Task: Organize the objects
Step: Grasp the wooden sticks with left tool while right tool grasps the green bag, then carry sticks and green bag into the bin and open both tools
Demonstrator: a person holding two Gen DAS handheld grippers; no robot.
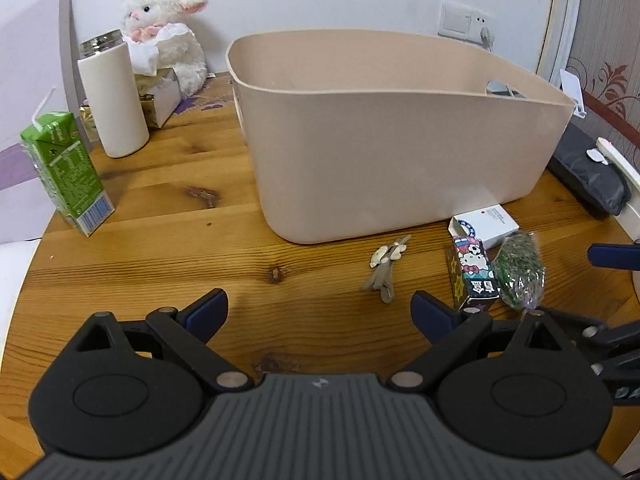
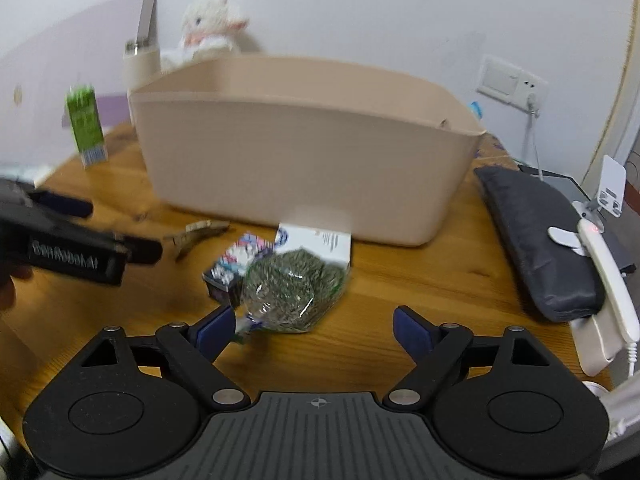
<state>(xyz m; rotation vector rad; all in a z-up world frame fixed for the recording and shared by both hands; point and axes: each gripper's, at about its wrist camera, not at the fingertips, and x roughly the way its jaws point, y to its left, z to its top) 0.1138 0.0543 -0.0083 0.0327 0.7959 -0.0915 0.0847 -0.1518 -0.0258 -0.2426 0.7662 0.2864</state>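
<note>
A beige plastic bin [image 1: 384,136] [image 2: 304,152] stands on the round wooden table [image 1: 168,216]. In front of it lie a hair clip [image 1: 384,268] [image 2: 196,236], a small Hello Kitty box [image 1: 476,276] [image 2: 236,264], a white box [image 1: 484,224] [image 2: 320,244] and a clear bag of green stuff [image 1: 518,268] [image 2: 292,292]. My left gripper [image 1: 320,312] is open and empty, just short of the clip. My right gripper [image 2: 312,328] is open, low over the table, with the bag's near end just ahead of its left finger [image 2: 216,328]. The left gripper [image 2: 72,236] shows at the left of the right wrist view.
A green juice carton [image 1: 66,172] [image 2: 86,128], a white tumbler [image 1: 114,100], a tissue box [image 1: 158,92] and a plush lamb [image 1: 168,28] stand at the back left. A dark pouch [image 1: 588,172] [image 2: 540,240] and a white handset [image 2: 608,276] lie at the right edge.
</note>
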